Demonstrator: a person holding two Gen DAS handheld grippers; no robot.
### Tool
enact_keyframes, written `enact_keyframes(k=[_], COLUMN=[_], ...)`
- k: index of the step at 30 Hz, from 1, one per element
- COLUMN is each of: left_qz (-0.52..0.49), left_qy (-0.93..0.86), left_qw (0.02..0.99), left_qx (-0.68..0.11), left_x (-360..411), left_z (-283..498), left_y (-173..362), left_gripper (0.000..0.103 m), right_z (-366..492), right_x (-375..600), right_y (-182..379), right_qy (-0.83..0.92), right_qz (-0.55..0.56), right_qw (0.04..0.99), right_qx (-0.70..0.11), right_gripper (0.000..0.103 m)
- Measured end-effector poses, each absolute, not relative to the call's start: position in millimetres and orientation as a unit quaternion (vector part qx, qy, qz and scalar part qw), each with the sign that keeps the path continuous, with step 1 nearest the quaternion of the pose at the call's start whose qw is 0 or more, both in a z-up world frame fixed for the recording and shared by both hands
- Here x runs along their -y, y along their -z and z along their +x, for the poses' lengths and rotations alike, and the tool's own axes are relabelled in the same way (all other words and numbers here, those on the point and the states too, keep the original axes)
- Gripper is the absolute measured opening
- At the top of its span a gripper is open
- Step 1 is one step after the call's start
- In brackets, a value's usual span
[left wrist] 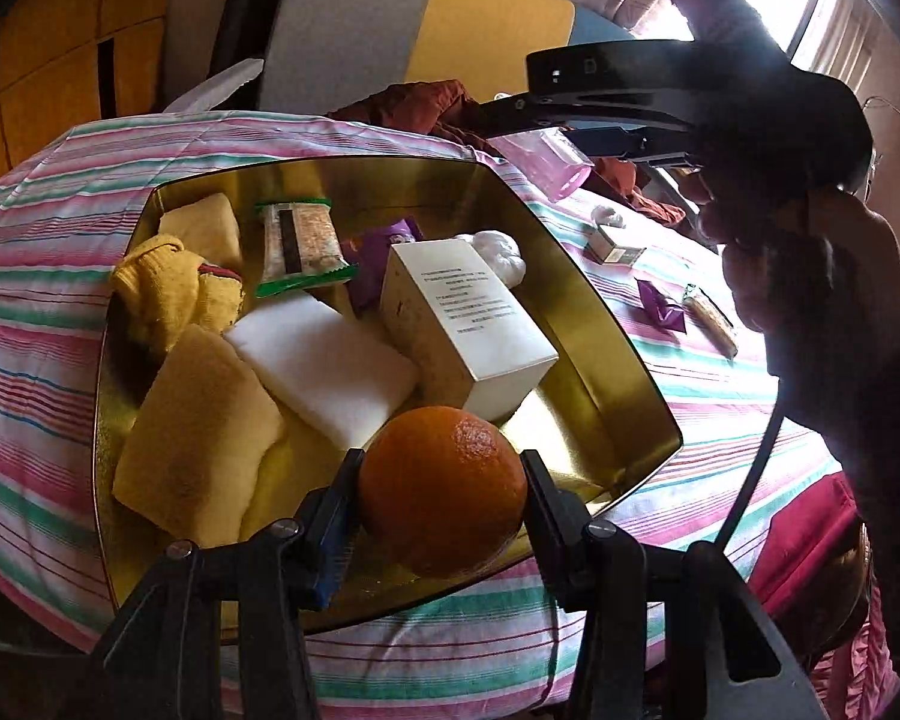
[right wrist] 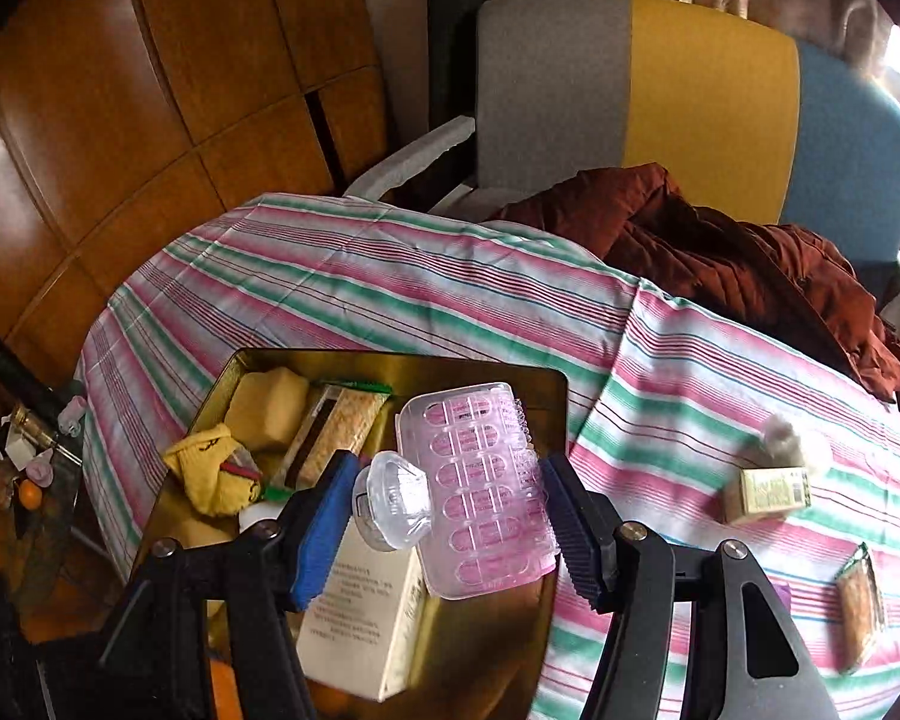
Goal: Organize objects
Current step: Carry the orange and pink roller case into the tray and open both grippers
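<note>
The gold tin (left wrist: 600, 324) looks crowded; striped cloth (right wrist: 450, 300) beyond lies open.

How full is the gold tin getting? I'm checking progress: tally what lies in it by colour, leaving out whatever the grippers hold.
Yellow: 3 (block, sock, cloth)
White: 3 (foam pad, box, cotton wad)
Green-wrapped: 1 (snack bar)
Purple: 1 (wrapper)
Total: 8

Showing black angular frames on both the left gripper (left wrist: 441, 480) and the right gripper (right wrist: 450, 516), with silver round screws at the finger joints. Carrying blue ribbed pads (right wrist: 321, 531) at nine o'clock, dark ribbed ones at three o'clock.
</note>
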State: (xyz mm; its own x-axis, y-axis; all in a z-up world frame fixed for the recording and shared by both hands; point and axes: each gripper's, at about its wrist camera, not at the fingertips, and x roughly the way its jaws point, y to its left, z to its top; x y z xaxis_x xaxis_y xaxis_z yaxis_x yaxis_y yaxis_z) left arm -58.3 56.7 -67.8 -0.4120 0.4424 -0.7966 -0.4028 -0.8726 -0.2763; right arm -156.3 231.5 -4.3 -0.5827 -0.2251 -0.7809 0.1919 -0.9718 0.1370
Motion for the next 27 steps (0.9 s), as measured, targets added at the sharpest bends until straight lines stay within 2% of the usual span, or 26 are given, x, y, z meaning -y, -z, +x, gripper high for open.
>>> enact_keyframes(k=[9, 11, 12, 17, 22, 27], left_qz=[-0.472, -0.469, -0.471, -0.479, -0.473, -0.459], left_qy=[-0.848, -0.851, -0.851, -0.85, -0.86, -0.874], left_qw=[0.241, 0.235, 0.233, 0.219, 0.188, 0.16], left_qx=[0.023, 0.022, 0.023, 0.028, 0.028, 0.025], left_x=[-54.6, -53.8, -53.4, -52.0, -45.4, -38.4], left_z=[-61.4, -62.0, -62.7, -63.9, -64.4, -63.4], left_y=[66.1, 64.8, 65.1, 68.2, 63.4, 54.9], left_gripper=[0.052, 0.052, 0.052, 0.052, 0.052, 0.052], right_z=[-186.4, -193.4, -195.3, -188.9, -168.2, -143.4], right_x=[-222.8, -223.6, -224.8, -227.5, -228.2, -227.3], right_y=[13.9, 18.0, 19.3, 19.9, 17.8, 15.9], right_qy=[0.887, 0.888, 0.887, 0.888, 0.892, 0.897], right_qz=[0.451, 0.45, 0.451, 0.449, 0.444, 0.435], right_qw=[0.097, 0.09, 0.086, 0.082, 0.073, 0.064], right_qx=[0.027, 0.035, 0.04, 0.046, 0.044, 0.045], right_gripper=[0.065, 0.073, 0.082, 0.083, 0.092, 0.095])
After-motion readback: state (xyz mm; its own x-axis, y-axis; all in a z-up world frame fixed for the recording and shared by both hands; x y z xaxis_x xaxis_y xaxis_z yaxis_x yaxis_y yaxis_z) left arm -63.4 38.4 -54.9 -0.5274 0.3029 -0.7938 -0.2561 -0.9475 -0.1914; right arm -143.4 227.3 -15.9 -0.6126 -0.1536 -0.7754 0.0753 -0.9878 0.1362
